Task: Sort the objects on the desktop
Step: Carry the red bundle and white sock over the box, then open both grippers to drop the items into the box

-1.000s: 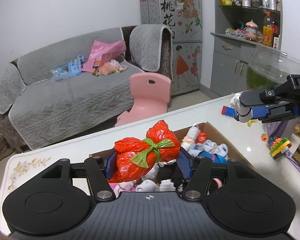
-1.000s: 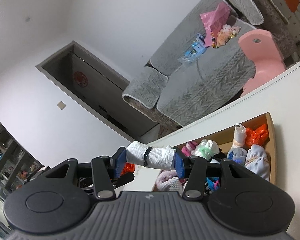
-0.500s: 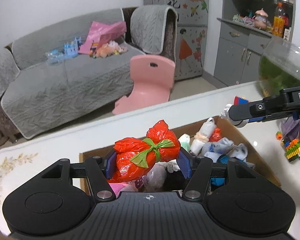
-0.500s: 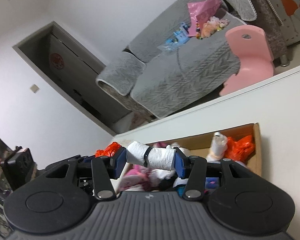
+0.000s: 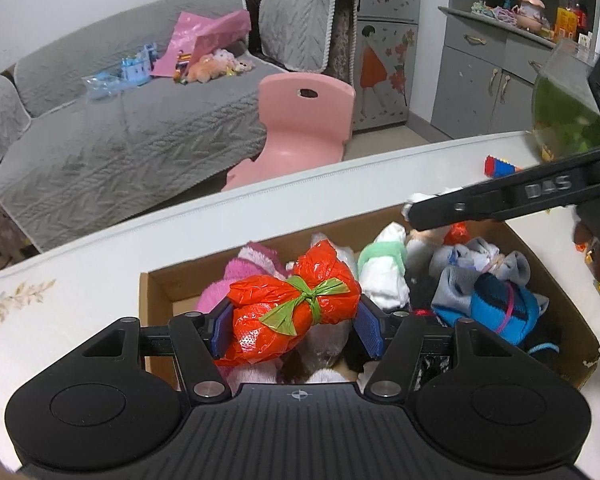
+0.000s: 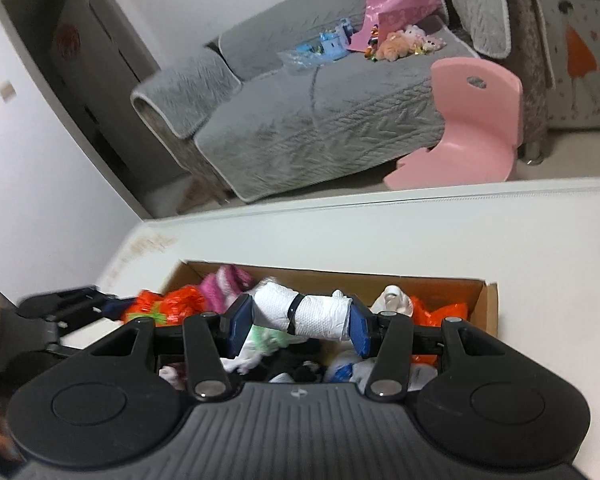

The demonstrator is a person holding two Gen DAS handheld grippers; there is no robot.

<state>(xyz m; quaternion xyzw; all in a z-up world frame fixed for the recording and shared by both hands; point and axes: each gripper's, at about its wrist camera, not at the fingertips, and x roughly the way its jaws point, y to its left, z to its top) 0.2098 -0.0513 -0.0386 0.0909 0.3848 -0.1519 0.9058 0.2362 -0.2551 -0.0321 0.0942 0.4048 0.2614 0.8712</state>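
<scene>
Room: living room, grey sofa (image 5: 100, 120), pink chair (image 5: 304, 120), white table (image 5: 80, 280).
Box: cardboard box (image 5: 156, 292) on the table, full of rolled socks and bundles.
Left gripper (image 5: 294, 326): jaws clamped on red bag bundle (image 5: 292, 312), held over the box's left end, probably for dropping in.
Right gripper (image 6: 298, 322): jaws clamped on white paper roll (image 6: 304, 314), above the box middle, likely the same purpose.
Far right: fishbowl (image 5: 564, 116), toy bricks (image 5: 498, 166) unsorted.
</scene>
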